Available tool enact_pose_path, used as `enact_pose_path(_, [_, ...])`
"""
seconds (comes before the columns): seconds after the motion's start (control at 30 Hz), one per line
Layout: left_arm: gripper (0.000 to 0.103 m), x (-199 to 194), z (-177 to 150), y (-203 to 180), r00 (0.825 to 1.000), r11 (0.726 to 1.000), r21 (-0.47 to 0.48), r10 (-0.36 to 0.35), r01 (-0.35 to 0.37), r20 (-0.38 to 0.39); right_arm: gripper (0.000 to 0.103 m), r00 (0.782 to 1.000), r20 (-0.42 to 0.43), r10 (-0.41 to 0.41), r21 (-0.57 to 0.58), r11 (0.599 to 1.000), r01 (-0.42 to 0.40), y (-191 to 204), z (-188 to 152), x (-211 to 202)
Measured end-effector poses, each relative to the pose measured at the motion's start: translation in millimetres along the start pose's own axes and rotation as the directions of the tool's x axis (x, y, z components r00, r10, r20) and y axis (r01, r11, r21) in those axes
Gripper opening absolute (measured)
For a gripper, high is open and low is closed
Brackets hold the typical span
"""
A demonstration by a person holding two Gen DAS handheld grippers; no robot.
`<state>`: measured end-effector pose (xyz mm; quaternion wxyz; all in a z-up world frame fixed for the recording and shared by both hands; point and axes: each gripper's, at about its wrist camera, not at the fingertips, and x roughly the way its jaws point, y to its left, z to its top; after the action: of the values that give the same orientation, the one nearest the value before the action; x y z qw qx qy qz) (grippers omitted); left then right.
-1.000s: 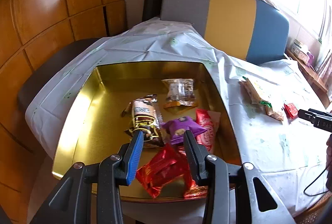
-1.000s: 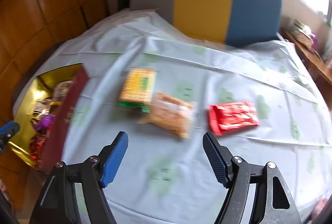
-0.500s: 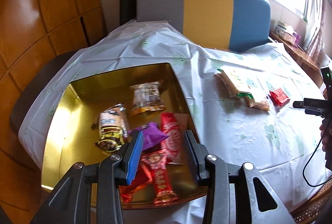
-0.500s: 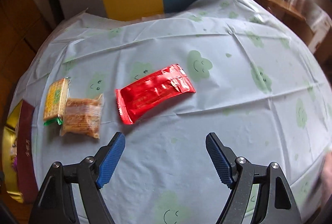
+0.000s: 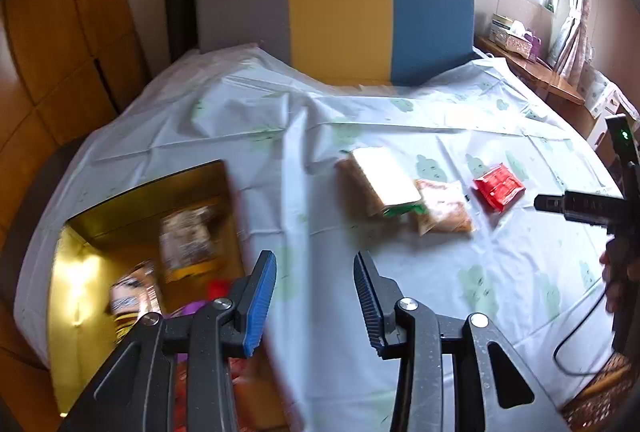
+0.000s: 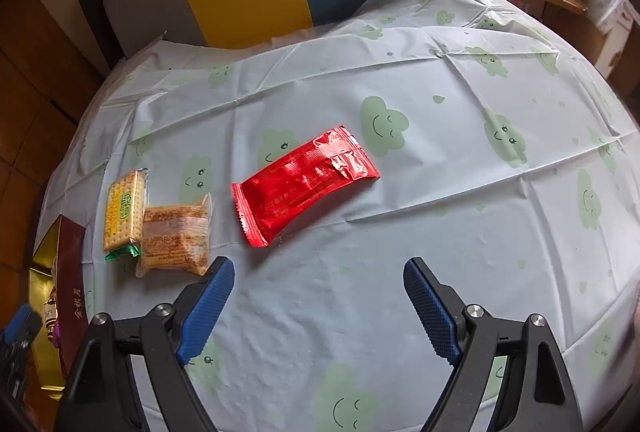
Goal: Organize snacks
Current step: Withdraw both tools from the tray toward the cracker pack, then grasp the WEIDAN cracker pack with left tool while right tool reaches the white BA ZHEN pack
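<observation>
Above the red packet, the right gripper now spreads wider, empty.

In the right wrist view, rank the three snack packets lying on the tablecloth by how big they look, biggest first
1. Red packet, clearly the largest.
2. and 3. Orange cake packet and yellow cracker packet look about alike; the cracker packet is longer and narrower, so I won't rank them.

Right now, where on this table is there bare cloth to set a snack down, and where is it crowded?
Free: the wide stretch of tablecloth right of the red packet, and the strip between that packet and the right gripper, whose jaws are opening on nothing. Crowded: the left edge, where the cracker pack and orange pastry pack touch beside the gold box.
</observation>
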<state>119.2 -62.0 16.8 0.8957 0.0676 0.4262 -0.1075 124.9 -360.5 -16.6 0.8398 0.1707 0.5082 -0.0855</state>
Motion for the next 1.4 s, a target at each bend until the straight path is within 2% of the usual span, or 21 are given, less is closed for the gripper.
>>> enact_pose_path(0.1, [0.050, 20.6, 15.9, -15.0, 0.999, 0.999, 0.006, -0.039, 0.039, -0.027, 0.088, 1.000, 0.010, 0.007, -0.002, 1.000, -0.007, 1.3, 0.2, -3.2])
enact_pose_path(0.17, [0.061, 33.9, 24.9, -23.0, 0.997, 0.998, -0.002, -0.059, 0.059, -0.045, 0.089, 1.000, 0.009, 0.018, -0.004, 1.000, -0.018, 2.8, 0.4, -4.1])
enact_pose_path(0.23, [0.067, 48.9, 33.4, -31.8, 0.996, 0.998, -0.009, -0.061, 0.061, -0.066, 0.089, 1.000, 0.009, 0.029, -0.009, 1.000, -0.029, 4.8, 0.3, -5.0])
enact_pose_path(0.33, [0.068, 68.8, 45.0, -41.3, 0.994, 0.998, -0.020, -0.067, 0.066, -0.087, 0.089, 0.999, 0.016, 0.037, -0.023, 0.999, -0.036, 8.4, 0.5, -7.8])
enact_pose_path(0.43, [0.077, 90.0, 56.2, -49.9, 0.993, 0.998, -0.024, -0.052, 0.050, -0.108, 0.089, 0.999, 0.019, 0.041, -0.031, 0.999, -0.040, 9.3, 1.6, -9.1])
enact_pose_path(0.57, [0.081, 112.8, 64.7, -55.8, 0.990, 0.999, -0.028, -0.033, 0.030, -0.135, 0.090, 0.998, 0.014, 0.058, -0.028, 0.998, -0.057, 9.5, 2.0, -9.4])
enact_pose_path(0.8, [0.081, 143.9, 73.3, -64.4, 0.987, 1.000, -0.020, 0.020, -0.023, -0.161, 0.090, 0.997, 0.013, 0.072, -0.023, 0.997, -0.072, 10.1, 3.2, -10.1])
enact_pose_path(0.83, [0.074, 147.2, 73.2, -63.0, 0.986, 0.999, -0.025, 0.024, -0.029, -0.165, 0.090, 0.997, 0.015, 0.073, -0.023, 0.997, -0.073, 10.1, 3.3, -10.4])
enact_pose_path(0.87, [0.051, 149.0, 72.5, -60.4, 0.986, 0.999, -0.039, -0.001, -0.005, -0.169, 0.090, 0.997, 0.017, 0.072, -0.024, 0.997, -0.072, 10.1, 3.0, -10.8])
enact_pose_path(0.9, [0.051, 148.9, 71.3, -57.5, 0.984, 0.998, -0.060, -0.030, 0.020, -0.174, 0.090, 0.997, 0.020, 0.071, -0.026, 0.997, -0.070, 10.2, 3.0, -11.2])
enact_pose_path(1.07, [0.051, 118.5, 59.0, -50.6, 0.992, 0.995, -0.074, -0.072, 0.064, -0.099, 0.090, 0.998, 0.018, 0.064, -0.027, 0.998, -0.064, 10.4, 2.6, -10.7])
enact_pose_path(1.23, [0.051, 80.8, 22.0, -48.0, 0.993, 0.994, -0.053, -0.095, 0.091, -0.076, 0.090, 0.999, 0.015, 0.049, -0.042, 0.998, -0.048, 12.1, 0.8, -9.2])
enact_pose_path(1.4, [0.051, 53.7, -25.0, -56.7, 0.993, 0.996, 0.016, -0.092, 0.093, -0.079, 0.090, 1.000, 0.011, 0.028, -0.056, 0.998, -0.027, 12.9, -1.3, -6.3])
